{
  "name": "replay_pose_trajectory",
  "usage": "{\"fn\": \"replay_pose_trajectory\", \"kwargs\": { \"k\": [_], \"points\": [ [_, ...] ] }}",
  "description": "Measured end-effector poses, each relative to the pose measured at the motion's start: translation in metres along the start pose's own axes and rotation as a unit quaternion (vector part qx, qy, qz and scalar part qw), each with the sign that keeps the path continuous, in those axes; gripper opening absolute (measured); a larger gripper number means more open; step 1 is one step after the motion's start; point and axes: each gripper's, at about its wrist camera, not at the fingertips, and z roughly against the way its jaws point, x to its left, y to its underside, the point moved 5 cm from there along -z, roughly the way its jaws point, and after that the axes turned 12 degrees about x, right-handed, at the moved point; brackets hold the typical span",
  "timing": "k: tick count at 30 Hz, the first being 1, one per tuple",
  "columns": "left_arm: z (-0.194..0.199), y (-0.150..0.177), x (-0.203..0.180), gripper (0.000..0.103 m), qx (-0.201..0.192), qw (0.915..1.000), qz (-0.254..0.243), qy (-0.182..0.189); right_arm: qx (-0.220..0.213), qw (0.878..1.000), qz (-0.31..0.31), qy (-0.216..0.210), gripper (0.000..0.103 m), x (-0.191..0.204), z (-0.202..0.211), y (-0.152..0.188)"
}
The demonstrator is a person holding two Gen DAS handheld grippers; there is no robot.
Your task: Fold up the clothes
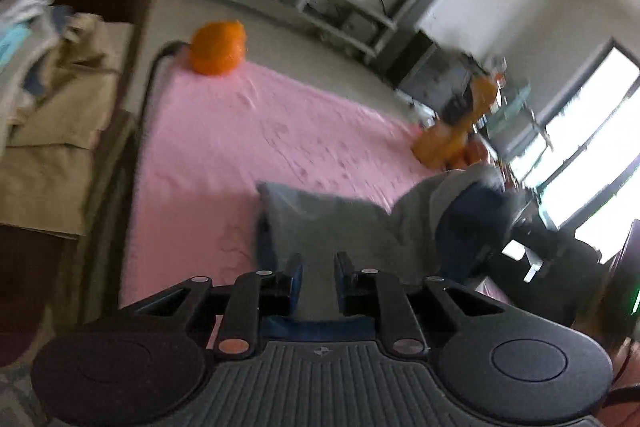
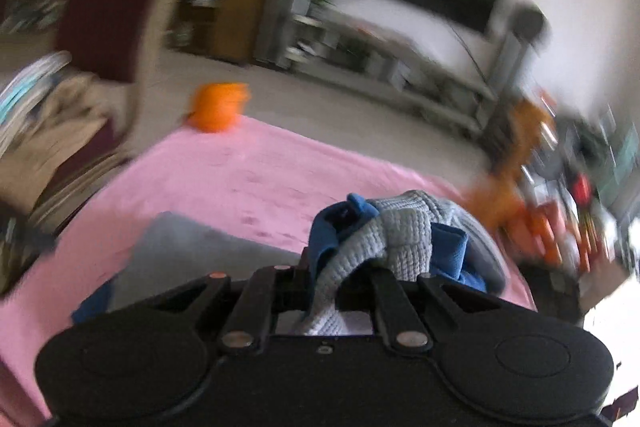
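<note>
Two tools: right tool (image 2: 344,267) clamps bunched grey-blue garment (image 2: 400,231); left tool (image 1: 318,267) slightly parted, over it.

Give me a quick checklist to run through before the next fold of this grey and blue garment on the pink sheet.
1. Right gripper holding the garment: ok, knit fabric bunched between its fingers.
2. Left gripper holding cloth: cannot tell; fingers apart, garment just ahead.
3. Garment lying flat: not ok, right side lifted and crumpled.
4. Free pink sheet ahead for the fold: ok.
5. Orange bag clear of the garment: ok, at the far corner.
6. Sharp view: not ok, both blurred.
</note>
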Motion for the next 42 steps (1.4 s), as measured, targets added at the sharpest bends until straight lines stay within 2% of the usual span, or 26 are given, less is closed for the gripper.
{"fn": "replay_pose_trajectory", "kwargs": {
  "k": [3,7,11,12,14,16,19,23,26,28,30,32,34,36,40,42],
  "points": [
    [0.005,-0.002,0.006,0.015,-0.008,0.9999,0.011,-0.001,-0.028,0.992,0.127,0.000,0.008,0.063,-0.007,0.006],
    [0.010,-0.004,0.013,0.015,-0.016,0.9996,0.024,-0.004,-0.020,0.963,0.267,-0.017,0.008,0.127,-0.027,0.025],
    [0.014,-0.006,0.020,0.015,-0.024,0.9990,0.036,-0.006,0.000,0.928,0.371,-0.027,0.009,0.159,-0.034,0.043],
    [0.016,-0.006,0.021,0.016,-0.025,0.9989,0.039,-0.007,0.002,0.923,0.384,-0.023,0.009,0.160,-0.033,0.043],
    [0.016,-0.007,0.020,0.016,-0.029,0.9988,0.038,-0.005,-0.002,0.924,0.382,-0.034,0.013,0.153,-0.026,0.039],
    [0.016,-0.007,0.019,0.016,-0.034,0.9988,0.035,-0.001,0.004,0.930,0.360,-0.076,0.027,0.143,-0.017,0.034],
    [0.013,-0.007,0.017,0.016,-0.032,0.9989,0.034,-0.004,0.008,0.934,0.323,-0.155,0.041,0.123,0.005,0.030],
    [0.005,-0.009,0.012,0.019,-0.021,0.9993,0.029,-0.013,-0.007,0.940,0.267,-0.212,0.043,0.084,0.045,0.024],
    [-0.011,-0.015,0.004,0.031,-0.009,0.9994,0.023,-0.022,-0.012,0.952,0.201,-0.231,0.048,0.042,0.065,0.015],
    [-0.021,-0.018,-0.002,0.037,-0.001,0.9994,0.019,-0.028,-0.010,0.964,0.133,-0.230,0.058,0.007,0.063,0.009],
    [-0.032,-0.022,-0.007,0.041,0.007,0.9993,0.016,-0.034,0.010,0.975,0.061,-0.214,0.058,-0.027,0.046,0.005],
    [-0.049,-0.030,-0.008,0.042,0.023,0.9988,0.032,-0.029,0.044,0.979,-0.010,-0.200,0.058,-0.051,0.023,0.005],
    [-0.066,-0.036,-0.008,0.043,0.043,0.9976,0.050,-0.023,0.080,0.975,-0.080,-0.191,0.058,-0.070,0.000,0.007],
    [-0.082,-0.040,-0.010,0.043,0.057,0.9964,0.049,-0.038,0.106,0.965,-0.138,-0.197,0.060,-0.080,-0.019,0.013],
    [-0.105,-0.044,-0.006,0.048,0.071,0.9934,0.047,-0.077,0.130,0.953,-0.199,-0.189,0.064,-0.089,-0.044,0.027],
    [-0.121,-0.043,-0.001,0.050,0.092,0.9905,0.054,-0.088,0.145,0.946,-0.215,-0.193,0.064,-0.088,-0.056,0.034]
  ]
}}
